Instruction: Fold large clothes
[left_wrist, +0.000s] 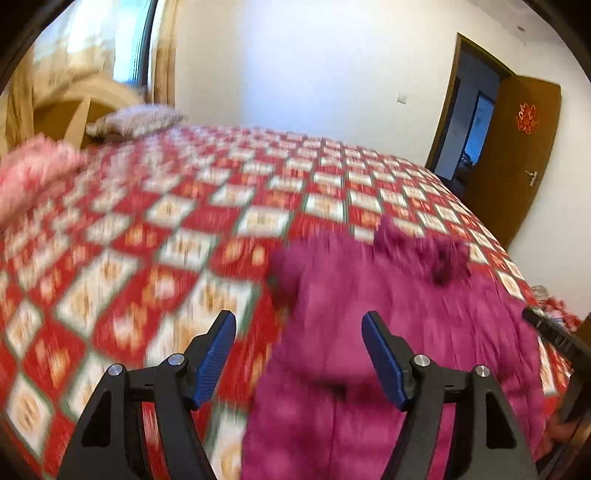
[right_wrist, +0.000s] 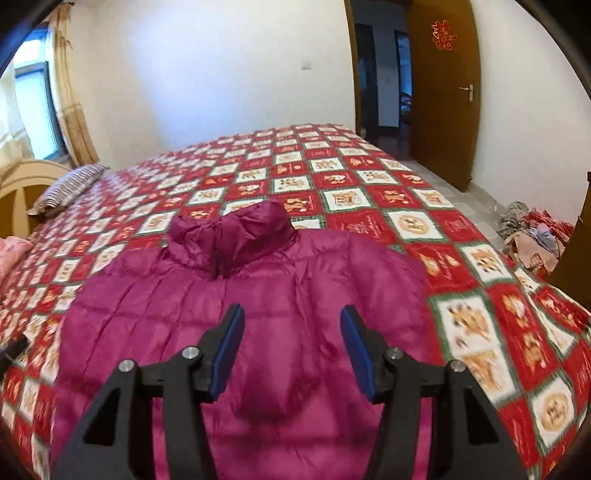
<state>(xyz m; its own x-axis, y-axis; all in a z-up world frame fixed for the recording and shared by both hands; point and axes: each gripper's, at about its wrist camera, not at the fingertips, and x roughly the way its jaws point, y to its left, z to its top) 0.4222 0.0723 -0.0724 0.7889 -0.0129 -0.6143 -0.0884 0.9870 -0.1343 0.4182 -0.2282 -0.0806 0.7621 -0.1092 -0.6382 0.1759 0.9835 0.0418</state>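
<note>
On the near half of the bed: one magenta puffer jacket (right_wrist: 251, 314), quilted, laid flat front-up, zip closed, collar (right_wrist: 229, 236) standing up at its 12 o'clock end, toward the far wall. Its sleeves seem tucked in along the body; exactly how they lie cannot be told. In the left wrist view the same jacket (left_wrist: 388, 332) is smeared by motion blur and sits at 4 o'clock of the frame.

Right gripper (right_wrist: 291, 349): jaws spread wide, blue pads facing each other, nothing between them; it hovers over the jacket's chest, and contact with the fabric cannot be confirmed.

Left gripper (left_wrist: 299, 354): jaws likewise wide apart and empty, poised at the jacket's left edge, one finger over the quilt, the other over magenta cloth. A sliver of the right gripper's black body (left_wrist: 554, 332) shows at 3 o'clock in that view.

Beneath: bed quilt (right_wrist: 369, 177), red and white checks with small bear motifs, covering the whole mattress.

At 9 o'clock: striped pillow (right_wrist: 66, 192) against a cream wooden headboard (right_wrist: 22, 184); pink fabric (right_wrist: 11, 254) just below it at the bed's edge.

At 10 o'clock: window (right_wrist: 33, 99) with beige curtain (right_wrist: 70, 110).

At 1 o'clock: brown door (right_wrist: 443, 92), open, red paper ornament (right_wrist: 444, 35) on it.

At 3 o'clock: heap of clothes (right_wrist: 532, 236) on the floor.
</note>
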